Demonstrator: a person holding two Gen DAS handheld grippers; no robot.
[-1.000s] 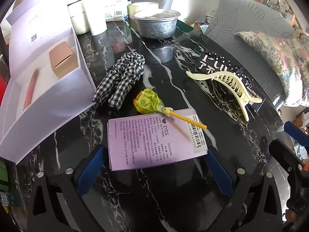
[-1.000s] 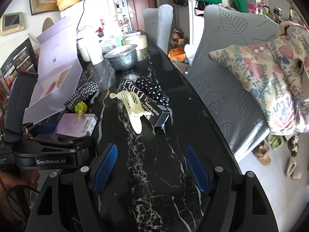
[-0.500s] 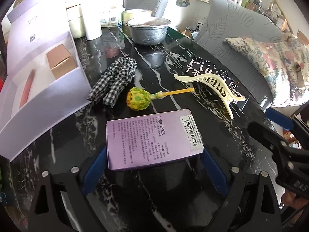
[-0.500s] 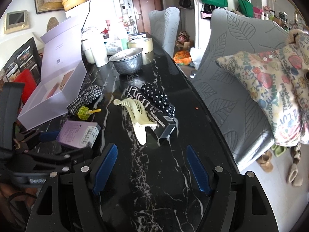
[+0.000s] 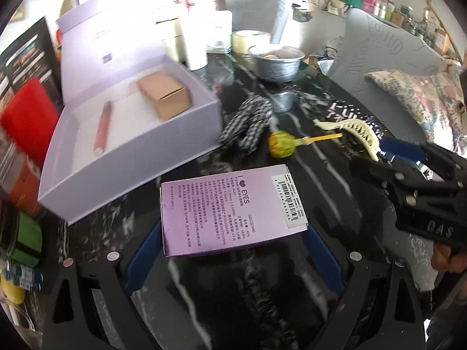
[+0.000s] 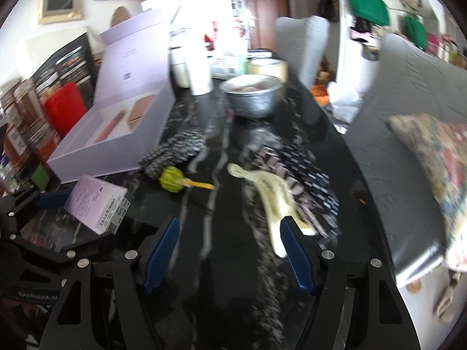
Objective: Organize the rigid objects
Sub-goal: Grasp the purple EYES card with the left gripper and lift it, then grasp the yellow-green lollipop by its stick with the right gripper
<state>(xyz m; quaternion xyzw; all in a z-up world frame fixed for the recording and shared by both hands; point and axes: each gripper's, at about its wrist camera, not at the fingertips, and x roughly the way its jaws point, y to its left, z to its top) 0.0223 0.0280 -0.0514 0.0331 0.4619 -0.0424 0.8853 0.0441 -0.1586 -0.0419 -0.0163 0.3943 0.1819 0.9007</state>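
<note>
Purple carton (image 5: 233, 207), held off the black marble counter (image 5: 335, 180) between the jaws of the left gripper (image 5: 233, 233). These jaws have just been closing and now press on the carton's two short ends, near their widest. The jaws of the right gripper (image 6: 230, 221) stand partly open with nothing between them; the cream hair claw (image 6: 274, 201) lies just beside one pad. Likely risks: the carton, pinched only at its ends, may tilt and slip or its card walls may buckle. The near wall of the open lavender gift box (image 5: 131, 157), far left, stands in the way and could catch the carton. Lollipop (image 5: 281, 145) and checked scrunchie (image 5: 248, 125) lie beyond.
</note>
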